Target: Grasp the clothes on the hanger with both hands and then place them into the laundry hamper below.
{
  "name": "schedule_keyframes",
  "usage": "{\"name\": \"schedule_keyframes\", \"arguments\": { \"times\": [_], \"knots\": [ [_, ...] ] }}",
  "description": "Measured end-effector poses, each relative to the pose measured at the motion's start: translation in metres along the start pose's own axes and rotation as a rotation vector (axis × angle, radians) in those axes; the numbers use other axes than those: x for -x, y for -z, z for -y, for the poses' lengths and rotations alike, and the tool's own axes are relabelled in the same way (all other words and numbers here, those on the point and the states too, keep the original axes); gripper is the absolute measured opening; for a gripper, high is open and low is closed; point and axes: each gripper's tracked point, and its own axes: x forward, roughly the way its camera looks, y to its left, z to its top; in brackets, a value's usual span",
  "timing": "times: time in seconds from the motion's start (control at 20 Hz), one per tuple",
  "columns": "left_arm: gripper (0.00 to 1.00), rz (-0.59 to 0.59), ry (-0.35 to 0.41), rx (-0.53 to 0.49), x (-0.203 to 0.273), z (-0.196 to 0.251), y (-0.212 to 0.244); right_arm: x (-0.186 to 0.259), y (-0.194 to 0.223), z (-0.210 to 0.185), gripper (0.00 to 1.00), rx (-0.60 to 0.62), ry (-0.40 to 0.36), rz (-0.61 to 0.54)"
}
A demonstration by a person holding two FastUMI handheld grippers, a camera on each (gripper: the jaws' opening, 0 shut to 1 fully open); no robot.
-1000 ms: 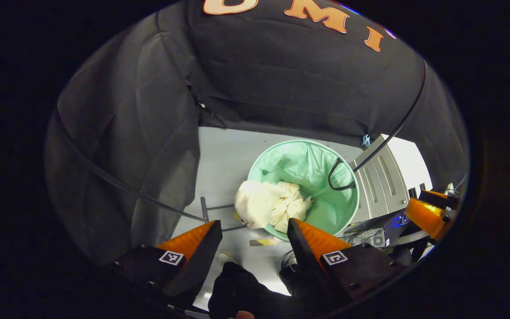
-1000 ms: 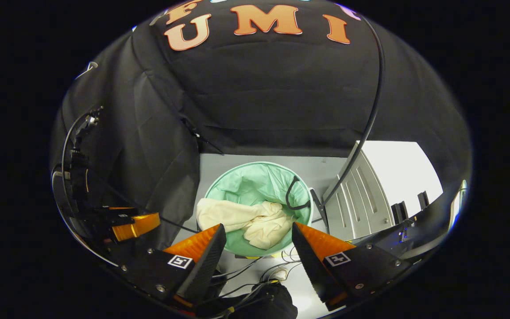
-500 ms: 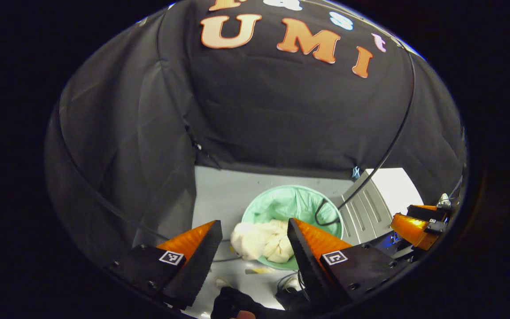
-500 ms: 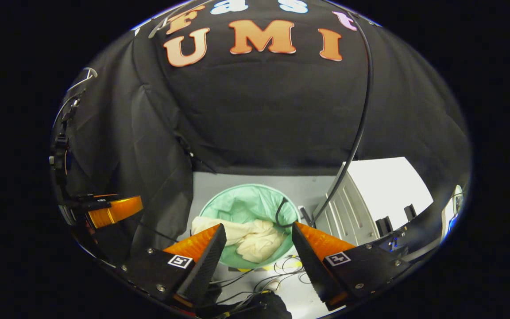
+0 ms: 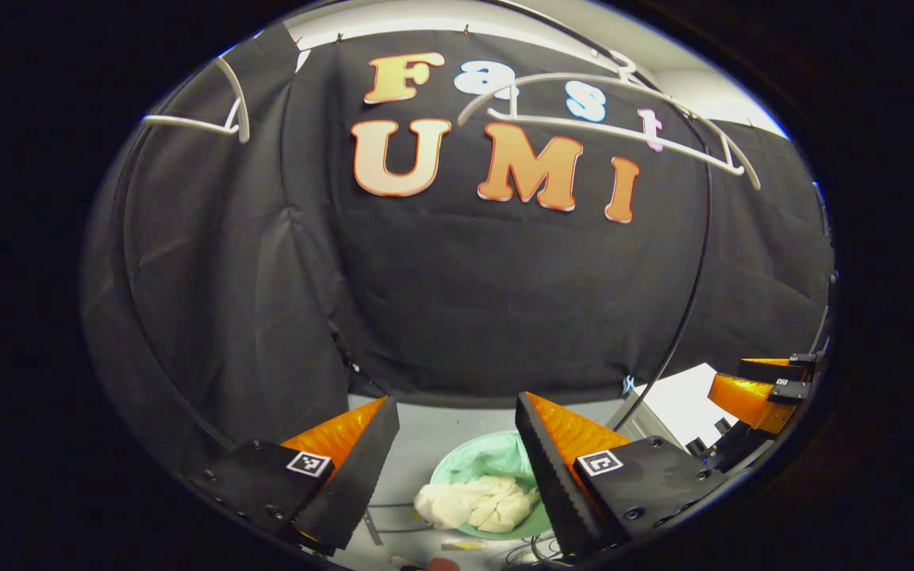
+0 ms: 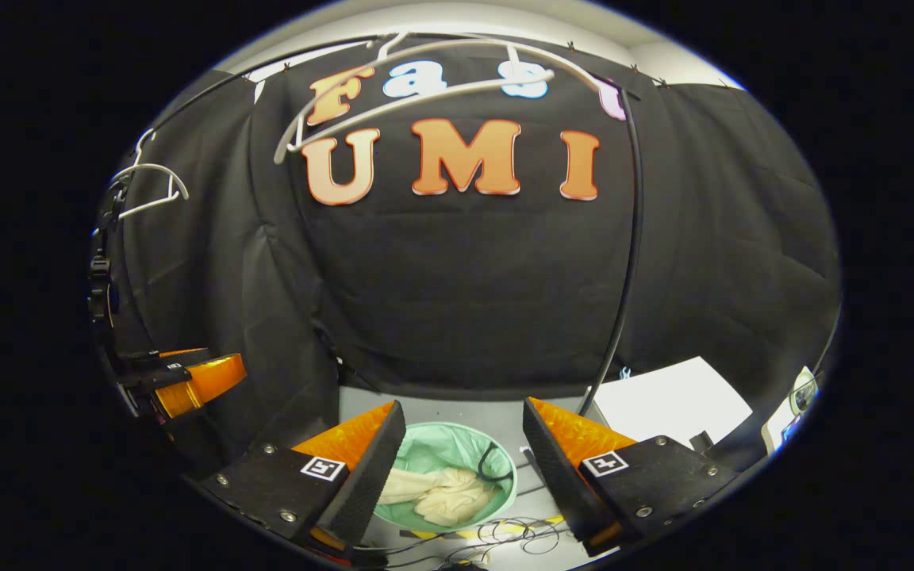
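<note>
A cream garment (image 5: 477, 503) lies crumpled in the mint-green hamper (image 5: 497, 460) on the floor, partly draped over its near rim; the same garment (image 6: 437, 493) and hamper (image 6: 441, 452) sit low in the right gripper view. Two bare white hangers (image 5: 608, 107) (image 5: 211, 119) hang high against the wall; the hangers (image 6: 417, 87) (image 6: 147, 186) have nothing on them. My left gripper (image 5: 457, 416) is open and empty, well above the hamper. My right gripper (image 6: 463, 419) is also open and empty. Each gripper appears at the other view's edge (image 5: 758, 392) (image 6: 187, 377).
A black cable (image 5: 695, 262) curves down to the hamper from above. A white cabinet (image 6: 675, 400) stands right of the hamper. Loose cables (image 6: 505, 535) lie on the grey floor in front of the hamper. Black cloth walls close the back and left.
Both grippers have risen and tilted up: the hamper with the garment slid to the bottom of both views, and the bare hangers came into sight at the top. Both stayed open.
</note>
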Motion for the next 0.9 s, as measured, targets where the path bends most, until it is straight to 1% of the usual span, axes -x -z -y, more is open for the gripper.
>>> {"name": "schedule_keyframes", "arguments": {
  "times": [0.05,0.15,0.2,0.25,0.35,0.4,0.45,0.6,0.8,0.9],
  "knots": [
    [0.97,0.029,0.000,0.006,0.003,0.000,-0.013,0.004,-0.013,0.002,0.93,0.006,0.006,0.029],
    [0.97,0.094,-0.002,0.010,0.015,-0.002,-0.039,0.010,-0.031,0.009,0.93,0.011,0.014,0.088],
    [0.97,0.128,-0.005,0.000,0.020,-0.004,-0.053,0.020,-0.045,0.004,0.93,0.007,0.015,0.114],
    [1.00,0.159,-0.008,0.002,0.026,-0.006,-0.066,0.026,-0.056,0.004,0.93,-0.003,0.014,0.139],
    [0.97,0.205,-0.019,0.011,0.027,-0.007,-0.086,0.039,-0.081,0.005,0.93,-0.023,0.011,0.189],
    [0.93,0.224,-0.024,0.018,0.031,-0.009,-0.094,0.044,-0.091,0.006,0.99,-0.026,0.009,0.214],
    [0.93,0.243,-0.027,0.025,0.035,-0.010,-0.103,0.043,-0.093,0.017,0.99,-0.023,0.014,0.232],
    [0.93,0.295,-0.054,0.030,0.042,-0.021,-0.121,0.056,-0.111,0.027,0.98,-0.008,0.036,0.288],
    [0.93,0.347,-0.078,0.026,0.054,-0.031,-0.137,0.071,-0.127,0.033,0.94,-0.016,0.038,0.358],
    [0.95,0.358,-0.082,0.033,0.056,-0.032,-0.140,0.073,-0.133,0.034,0.93,-0.025,0.032,0.379]
  ]
}}
